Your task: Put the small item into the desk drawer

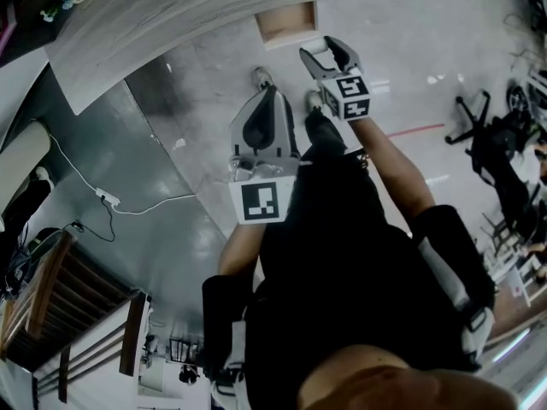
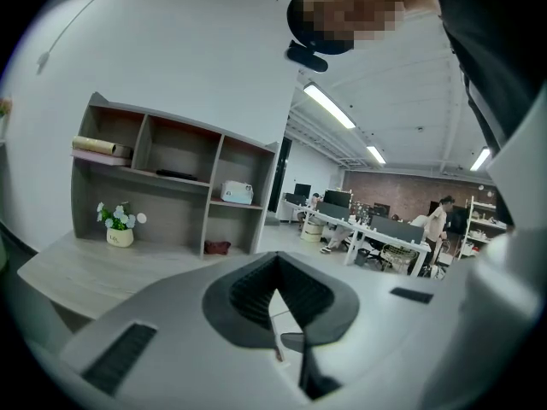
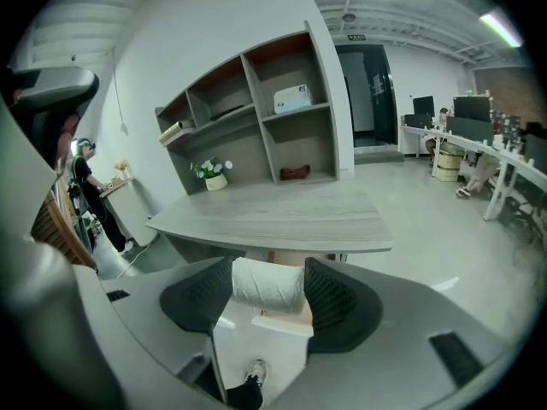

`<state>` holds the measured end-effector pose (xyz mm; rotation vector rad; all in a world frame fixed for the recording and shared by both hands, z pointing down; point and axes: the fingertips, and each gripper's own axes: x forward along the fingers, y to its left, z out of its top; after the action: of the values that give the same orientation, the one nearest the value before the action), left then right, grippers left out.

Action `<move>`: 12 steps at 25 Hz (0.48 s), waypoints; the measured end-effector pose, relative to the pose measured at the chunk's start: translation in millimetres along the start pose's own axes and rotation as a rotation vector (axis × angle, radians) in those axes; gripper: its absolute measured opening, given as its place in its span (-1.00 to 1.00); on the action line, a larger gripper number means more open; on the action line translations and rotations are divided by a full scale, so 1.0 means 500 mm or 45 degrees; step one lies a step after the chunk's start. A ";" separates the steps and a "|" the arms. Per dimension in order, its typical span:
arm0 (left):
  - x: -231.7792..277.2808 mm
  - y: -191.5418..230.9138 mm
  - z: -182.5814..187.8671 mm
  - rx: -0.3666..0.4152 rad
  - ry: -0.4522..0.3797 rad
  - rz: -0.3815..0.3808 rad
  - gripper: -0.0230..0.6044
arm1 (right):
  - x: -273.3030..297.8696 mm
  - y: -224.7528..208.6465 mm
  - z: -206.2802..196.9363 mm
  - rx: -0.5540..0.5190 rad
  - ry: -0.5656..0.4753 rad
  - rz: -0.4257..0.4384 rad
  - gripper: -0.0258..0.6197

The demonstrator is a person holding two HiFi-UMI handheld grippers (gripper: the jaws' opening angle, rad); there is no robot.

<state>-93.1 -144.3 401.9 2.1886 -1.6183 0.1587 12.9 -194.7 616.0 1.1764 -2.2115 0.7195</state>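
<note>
In the head view, the left gripper [image 1: 268, 101] is held close in front of the person's body and points down at the glossy floor [image 1: 171, 178], with its marker cube nearest the camera. The right gripper [image 1: 329, 55] reaches further forward and carries a small white roll [image 1: 317, 49] between its jaws. Just ahead of it, the drawer [image 1: 287, 22] stands pulled out from under the edge of the grey wood-grain table [image 1: 197, 11]. The person's shoe [image 1: 262, 78] shows on the floor between the two grippers, and a white power strip [image 1: 107, 198] with its cable lies off to the left. In the left gripper view, the left gripper [image 2: 279, 304] has its dark ribbed pads drawn together with nothing between them. Behind it are a shelf unit [image 2: 175, 173] and a pot of white flowers [image 2: 120, 226]. In the right gripper view, the right gripper [image 3: 267, 287] is clamped on the small white roll [image 3: 267, 284], which spans the gap from pad to pad. It is held above the pale wooden drawer [image 3: 278, 323], in front of the table [image 3: 282, 216], with the shelf unit [image 3: 256, 114] behind.
</note>
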 end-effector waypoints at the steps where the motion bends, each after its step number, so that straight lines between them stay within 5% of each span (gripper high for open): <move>1: 0.002 0.003 -0.003 0.001 0.005 0.001 -0.93 | 0.014 -0.006 -0.010 0.003 0.015 -0.004 -0.11; 12: 0.029 0.030 -0.028 -0.025 0.026 0.019 -0.93 | 0.148 -0.089 -0.143 0.008 0.178 -0.047 -0.11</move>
<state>-100.2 -155.4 423.3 2.1540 -1.6187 0.1686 29.8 -210.5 725.7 1.1321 -2.0689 0.7700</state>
